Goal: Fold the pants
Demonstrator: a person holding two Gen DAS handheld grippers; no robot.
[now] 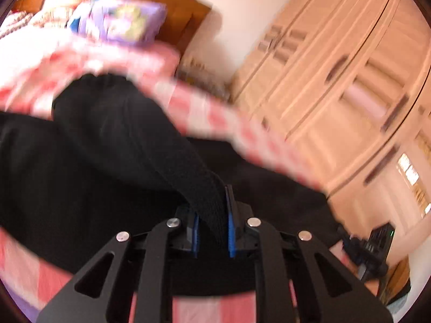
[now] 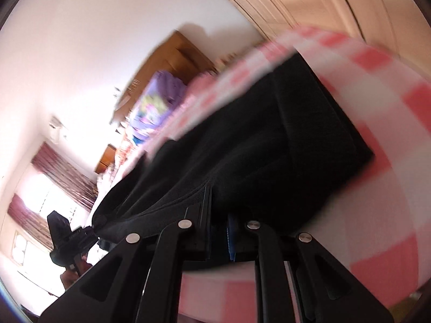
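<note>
The black pants (image 1: pixel 113 145) lie spread on the bed, and both tongs have hold of them. In the left wrist view a ribbed band of the fabric runs up out of the left tongs (image 1: pixel 212 231), pinched between its blue pads (image 1: pixel 231 231), which stand nearly together with only the cloth between them. Ahead of these tongs the rest of the pants spreads wide to both sides. The right tongs (image 2: pixel 219 231) are closed just as tightly on a bunched edge of the same pants, and from there the dark cloth stretches away ahead and to the right, ending in a squared corner.

Under the pants is a pink-and-white checked bedsheet (image 1: pixel 204 309), showing below and beyond them. Nothing else lies on the cloth near either tongs.

Only the left view shows the tall pale wardrobe (image 1: pixel 336 67) well off to the right, and it also catches the other tongs low at the right edge. Only the right view shows the bright window with dark red curtains (image 2: pixel 64 172) far to the left, with the other tongs in front of it.

Both views show a purple patterned pillow (image 1: pixel 124 21) far ahead against the brown wooden headboard (image 1: pixel 186 18), and white walls. Both pictures are blurred.
</note>
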